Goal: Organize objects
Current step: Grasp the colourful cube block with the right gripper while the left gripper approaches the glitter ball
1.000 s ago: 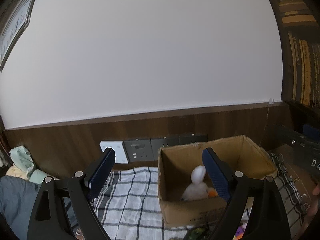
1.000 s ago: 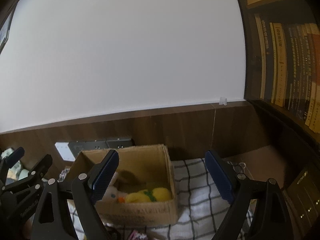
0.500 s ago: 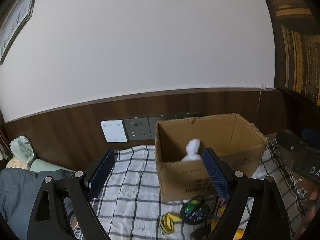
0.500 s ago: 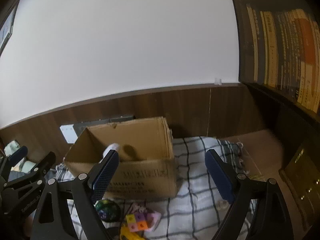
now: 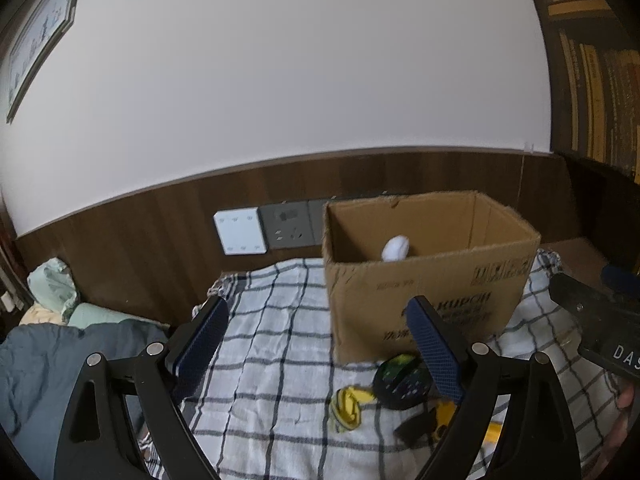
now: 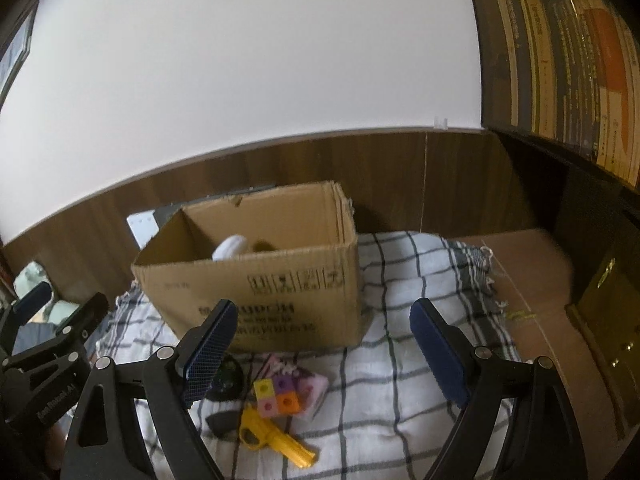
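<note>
An open cardboard box (image 5: 432,288) (image 6: 256,284) stands on a checked cloth (image 5: 280,360) (image 6: 400,320), with a white plush toy (image 5: 395,248) (image 6: 230,246) poking up inside. In front of the box lie a dark round toy (image 5: 402,380) (image 6: 228,376), a yellow toy (image 5: 347,402), a yellow toy gun (image 6: 276,440) and a multicoloured cube block (image 6: 276,396) on a pink item (image 6: 308,384). My left gripper (image 5: 320,344) is open above the cloth, nothing between its fingers. My right gripper (image 6: 324,340) is open above the toys, also holding nothing.
A wood-panelled wall with a white switch plate (image 5: 240,230) and grey sockets (image 5: 286,230) runs behind the box. Bookshelves (image 6: 568,60) rise on the right. Blue and green bedding (image 5: 52,332) lies at the left. The other gripper's body (image 5: 592,320) shows at the right edge.
Both grippers have sunk and drawn back from the box, still open. The box interior has dropped from sight and the toys on the cloth in front have come into view.
</note>
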### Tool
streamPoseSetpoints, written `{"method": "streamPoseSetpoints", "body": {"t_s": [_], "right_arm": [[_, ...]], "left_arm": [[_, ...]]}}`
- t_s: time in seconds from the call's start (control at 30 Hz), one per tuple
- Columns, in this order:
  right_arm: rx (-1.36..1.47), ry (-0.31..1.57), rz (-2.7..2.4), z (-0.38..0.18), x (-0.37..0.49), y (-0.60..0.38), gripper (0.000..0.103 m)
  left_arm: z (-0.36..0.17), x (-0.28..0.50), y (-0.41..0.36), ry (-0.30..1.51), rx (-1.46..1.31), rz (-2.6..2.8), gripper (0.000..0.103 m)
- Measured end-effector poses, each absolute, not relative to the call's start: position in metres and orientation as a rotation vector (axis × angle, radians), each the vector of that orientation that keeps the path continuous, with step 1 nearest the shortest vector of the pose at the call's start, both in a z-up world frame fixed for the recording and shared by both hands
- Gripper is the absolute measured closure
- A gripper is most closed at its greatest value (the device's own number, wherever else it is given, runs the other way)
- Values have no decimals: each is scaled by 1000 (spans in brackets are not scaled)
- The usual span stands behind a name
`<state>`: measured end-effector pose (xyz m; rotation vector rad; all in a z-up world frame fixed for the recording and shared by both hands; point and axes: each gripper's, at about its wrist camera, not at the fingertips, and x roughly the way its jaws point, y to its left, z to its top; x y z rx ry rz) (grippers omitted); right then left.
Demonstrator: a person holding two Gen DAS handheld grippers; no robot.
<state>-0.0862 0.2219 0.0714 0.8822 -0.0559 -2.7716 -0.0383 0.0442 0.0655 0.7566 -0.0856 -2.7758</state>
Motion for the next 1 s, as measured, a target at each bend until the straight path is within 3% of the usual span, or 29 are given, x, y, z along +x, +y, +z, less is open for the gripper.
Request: {"method": "streamPoseSetpoints", "body": {"t_s": [1.0], "right_arm": [[1125, 112, -2636, -9, -91, 180, 15]], "left_arm": [[2, -34, 23, -62, 981, -2678, 11]]}}
